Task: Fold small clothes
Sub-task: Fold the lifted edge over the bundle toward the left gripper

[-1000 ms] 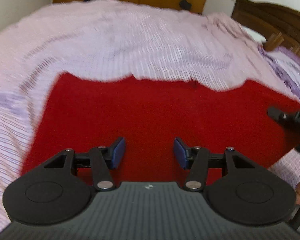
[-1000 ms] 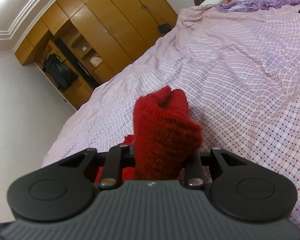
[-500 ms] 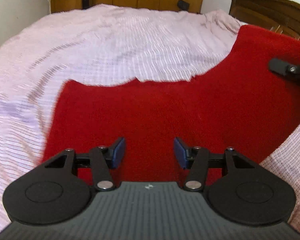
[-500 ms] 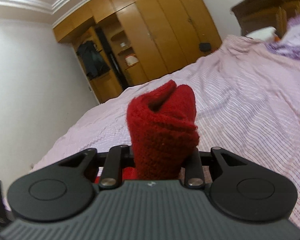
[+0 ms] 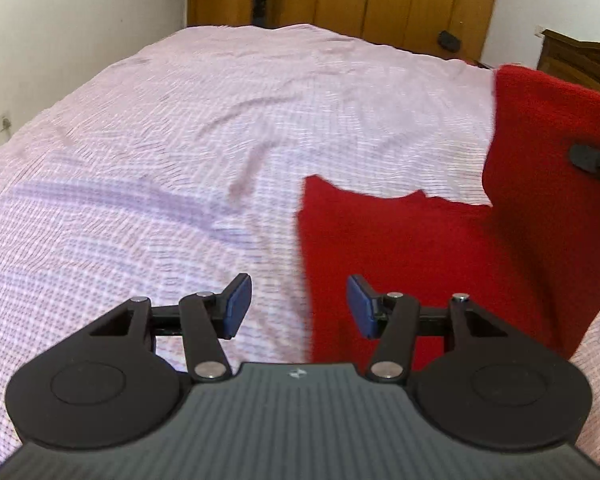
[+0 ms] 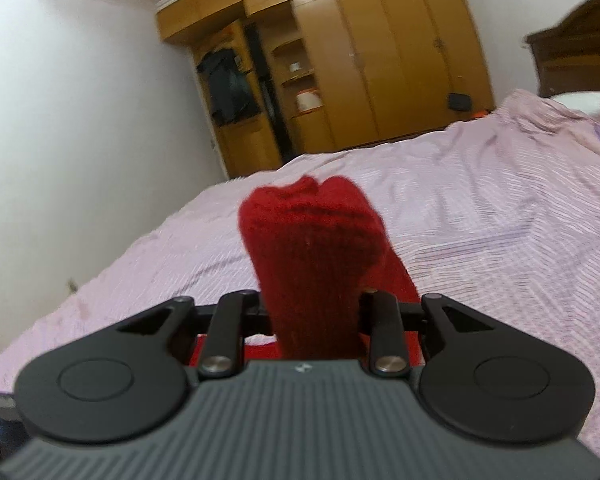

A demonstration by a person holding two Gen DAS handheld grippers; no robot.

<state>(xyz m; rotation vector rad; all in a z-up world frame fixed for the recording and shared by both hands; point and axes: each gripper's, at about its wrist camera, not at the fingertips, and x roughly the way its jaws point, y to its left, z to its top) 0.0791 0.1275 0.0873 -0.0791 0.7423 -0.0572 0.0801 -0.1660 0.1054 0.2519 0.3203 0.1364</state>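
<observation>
So the right gripper (image 6: 312, 312) is clamped tight on a bunched-up wad of the red knit garment (image 5: 440, 264), and you can see from the left wrist view that one side of it is lifted up off the bed (image 5: 204, 128) like a standing flap while the rest lies flat on the pink checked sheet. The left gripper (image 5: 298, 306) has nothing in it, jaws parted about halfway, hovering right over the garment's left edge where red meets sheet. My worry from here: the right side is holding a thick scrunch rather than a clean corner, so if that flap gets carried across to make the fold, it'll probably land lumpy or skewed instead of edge to edge. Also nothing is pinning the flat part down, so pulling the raised flap could just drag the whole piece along the sheet rather than creasing it. If the left gripper goes for that near edge, it could easily pinch the bedsheet along with the knit, since they sit flush there. Hard to tell how much fabric is actually between the right pads, the wad hides them, so a partial grip slipping out mid-swing isn't off the table either.
</observation>
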